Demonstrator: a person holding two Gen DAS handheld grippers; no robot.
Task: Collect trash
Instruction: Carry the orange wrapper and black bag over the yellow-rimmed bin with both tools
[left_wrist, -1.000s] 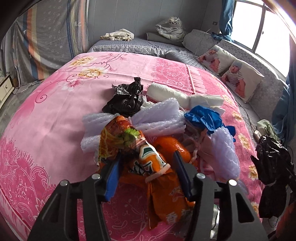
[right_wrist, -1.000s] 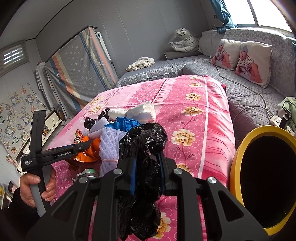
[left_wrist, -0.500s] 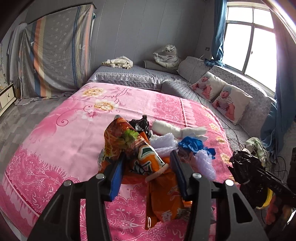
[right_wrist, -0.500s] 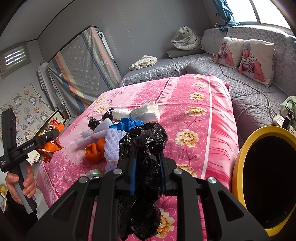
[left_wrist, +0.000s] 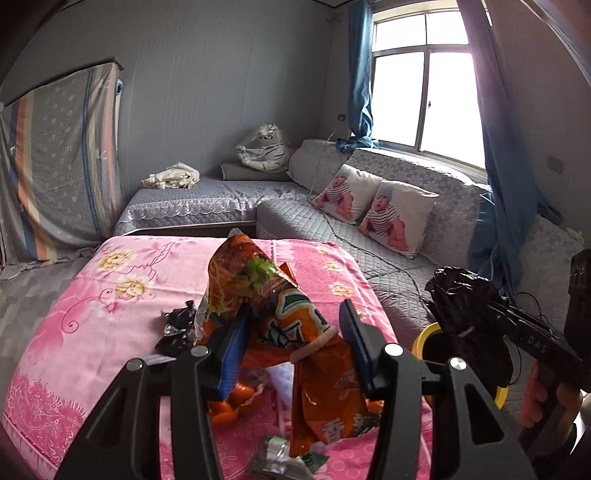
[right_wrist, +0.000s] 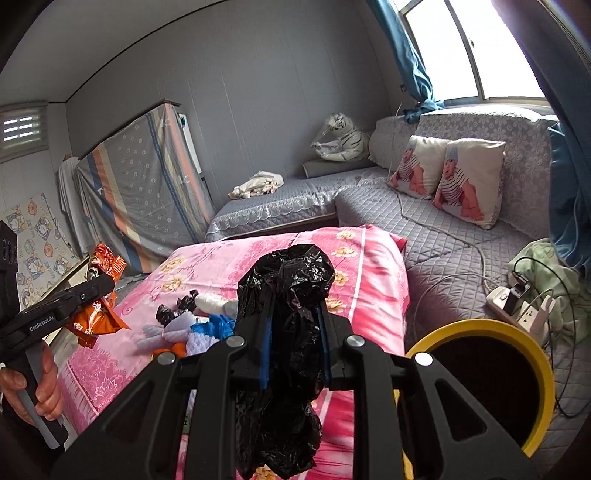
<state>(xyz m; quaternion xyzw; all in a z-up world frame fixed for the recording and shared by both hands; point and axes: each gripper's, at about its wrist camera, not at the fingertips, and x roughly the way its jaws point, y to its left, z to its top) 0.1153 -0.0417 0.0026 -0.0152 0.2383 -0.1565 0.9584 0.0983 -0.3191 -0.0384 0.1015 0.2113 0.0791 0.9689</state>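
Observation:
My left gripper (left_wrist: 293, 328) is shut on an orange snack wrapper (left_wrist: 280, 317) and holds it high above the pink bed (left_wrist: 110, 295). It also shows at the left of the right wrist view (right_wrist: 101, 295). My right gripper (right_wrist: 293, 328) is shut on a crumpled black plastic bag (right_wrist: 284, 314), held above the bed's near corner, left of the yellow-rimmed bin (right_wrist: 480, 328). The bag (left_wrist: 469, 314) and the bin's rim (left_wrist: 424, 338) also show in the left wrist view. A pile of trash (right_wrist: 195, 325) lies on the bed: black bag, white foam, blue plastic, orange peel.
A grey quilted sofa (right_wrist: 461, 258) with two baby-print cushions (right_wrist: 469, 181) wraps the far and right sides. A power strip with cables (right_wrist: 517, 299) lies beside the bin. A covered mattress (right_wrist: 144, 184) leans on the far wall. A silver-green wrapper (left_wrist: 280, 458) lies below my left gripper.
My left gripper has lifted the orange wrapper up off the trash pile and drawn back from it. My right gripper has risen a little with the black bag, still beside the bin.

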